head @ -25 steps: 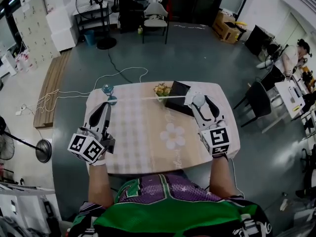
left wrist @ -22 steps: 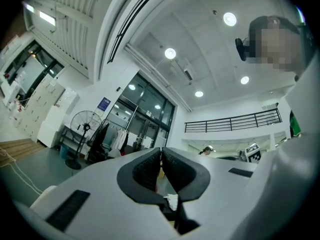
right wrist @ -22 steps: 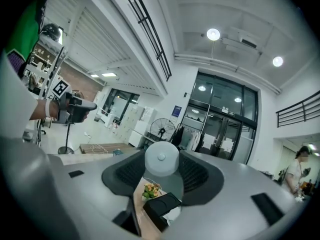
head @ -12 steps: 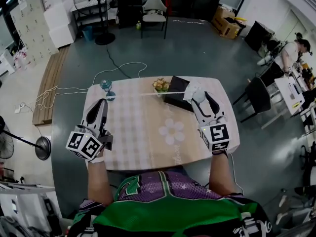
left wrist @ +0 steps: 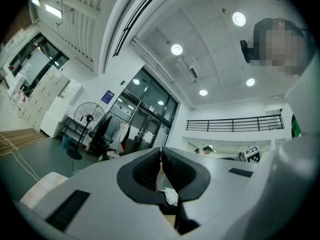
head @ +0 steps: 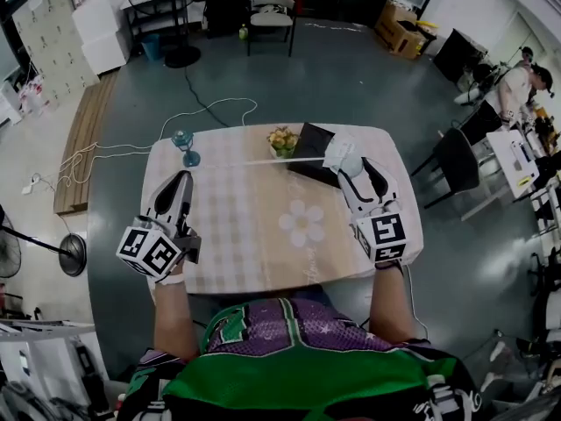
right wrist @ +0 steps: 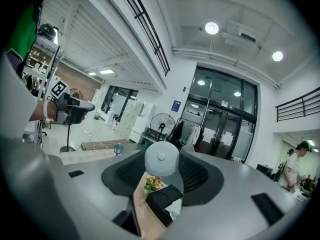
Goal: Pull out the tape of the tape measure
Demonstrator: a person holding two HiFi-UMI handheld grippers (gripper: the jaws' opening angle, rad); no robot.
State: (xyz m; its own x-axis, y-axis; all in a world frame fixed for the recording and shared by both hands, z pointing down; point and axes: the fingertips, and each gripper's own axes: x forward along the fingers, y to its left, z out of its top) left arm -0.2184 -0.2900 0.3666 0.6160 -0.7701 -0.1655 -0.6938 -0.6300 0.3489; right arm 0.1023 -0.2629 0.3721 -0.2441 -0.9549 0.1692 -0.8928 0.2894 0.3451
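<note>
A round white tape measure [head: 351, 170] sits between the jaws of my right gripper [head: 351, 167] over the table's far right, and the jaws are shut on its case [right wrist: 161, 159]. A thin pale tape [head: 250, 162] runs from it leftward across the table to my left gripper [head: 181, 179]. That gripper is shut, with the tape's narrow end [left wrist: 160, 168] pinched between its pads. In the right gripper view the left gripper [right wrist: 75, 109] shows far off at the left.
The table [head: 263, 253] has a checked cloth with a flower print. At its far edge stand a blue glass [head: 183, 143], a small flower bunch [head: 282, 139], a black box [head: 311, 154] and a white cloth [head: 337, 150]. Chairs and a fan stand on the floor around it.
The head view has drifted a little, so the table sits slightly higher in the picture. Both grippers keep their places and their grips.
</note>
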